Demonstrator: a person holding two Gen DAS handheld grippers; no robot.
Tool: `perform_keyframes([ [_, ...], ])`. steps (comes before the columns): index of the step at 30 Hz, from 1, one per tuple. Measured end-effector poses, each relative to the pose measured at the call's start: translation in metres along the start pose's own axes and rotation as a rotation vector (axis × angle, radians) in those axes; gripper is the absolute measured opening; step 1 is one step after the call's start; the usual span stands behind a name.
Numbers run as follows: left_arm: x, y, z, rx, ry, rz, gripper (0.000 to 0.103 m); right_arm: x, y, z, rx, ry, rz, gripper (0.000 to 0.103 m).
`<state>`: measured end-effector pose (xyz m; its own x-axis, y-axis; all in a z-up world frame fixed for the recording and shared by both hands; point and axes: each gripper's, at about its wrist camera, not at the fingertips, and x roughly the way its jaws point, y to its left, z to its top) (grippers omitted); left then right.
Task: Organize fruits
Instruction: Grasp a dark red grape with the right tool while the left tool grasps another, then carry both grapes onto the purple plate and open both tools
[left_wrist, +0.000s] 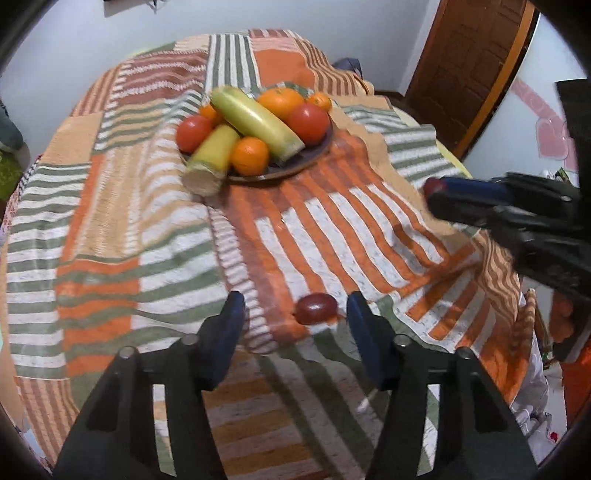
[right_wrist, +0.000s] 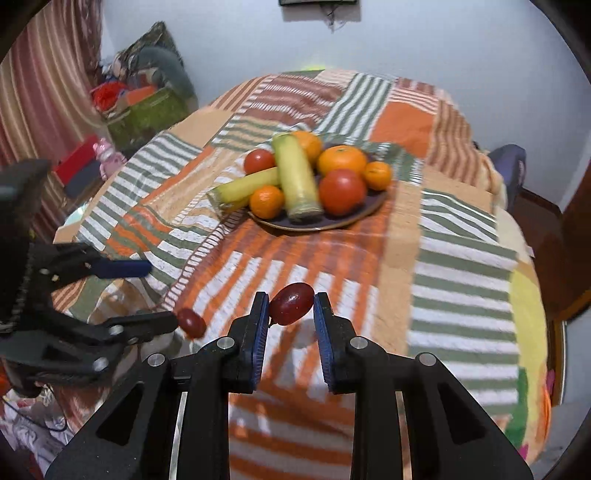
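- The left gripper (left_wrist: 294, 300) is spread wide and holds nothing. A small dark-red oval fruit (left_wrist: 317, 308) lies on the striped orange, green and white patchwork cloth (left_wrist: 155, 236) between its blue-padded fingers (left_wrist: 232, 314). It is nearer the right finger, and the blur hides whether it touches that finger.
- The right wrist view shows the same loose fruit (right_wrist: 191, 322) from the side, just beside the tip of the left gripper's (right_wrist: 162, 293) lower finger.
- The right gripper (right_wrist: 291, 299) is closed partway onto a second dark-red oval fruit (right_wrist: 291, 305), which is pinched between the two pads and raised off the cloth.
- In the left wrist view the right gripper (left_wrist: 430, 195) enters from the right edge. Only a red sliver of its held fruit (left_wrist: 429, 185) shows at the fingertips, and its body is cut off by the frame.
- Farther back on the cloth, well apart from both grippers, sits a dark round plate (right_wrist: 332, 225). It is piled with two red tomatoes (right_wrist: 341, 192), several oranges (right_wrist: 341, 159) and two long pale yellow-green vegetables (right_wrist: 297, 177).
- One vegetable's cut end overhangs the plate rim.
- The plate's far rim is hidden behind the produce.
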<state>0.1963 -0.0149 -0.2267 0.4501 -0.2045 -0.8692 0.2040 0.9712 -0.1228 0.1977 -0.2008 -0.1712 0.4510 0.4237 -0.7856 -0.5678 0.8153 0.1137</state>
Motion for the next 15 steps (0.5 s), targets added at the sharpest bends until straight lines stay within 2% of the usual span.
perform_keyframes([
  [5,0.009,-0.009,-0.003,0.01,0.007,0.011,0.049,-0.008,-0.007,-0.009,0.023,-0.025,-0.021,0.023],
  [11,0.016,-0.008,-0.002,0.001,0.018,-0.007,0.029,-0.006,-0.015,-0.014,0.047,-0.021,-0.023,0.023],
  [15,0.01,-0.005,0.002,-0.004,0.003,-0.004,0.028,-0.003,-0.015,-0.012,0.057,-0.028,-0.027,0.023],
])
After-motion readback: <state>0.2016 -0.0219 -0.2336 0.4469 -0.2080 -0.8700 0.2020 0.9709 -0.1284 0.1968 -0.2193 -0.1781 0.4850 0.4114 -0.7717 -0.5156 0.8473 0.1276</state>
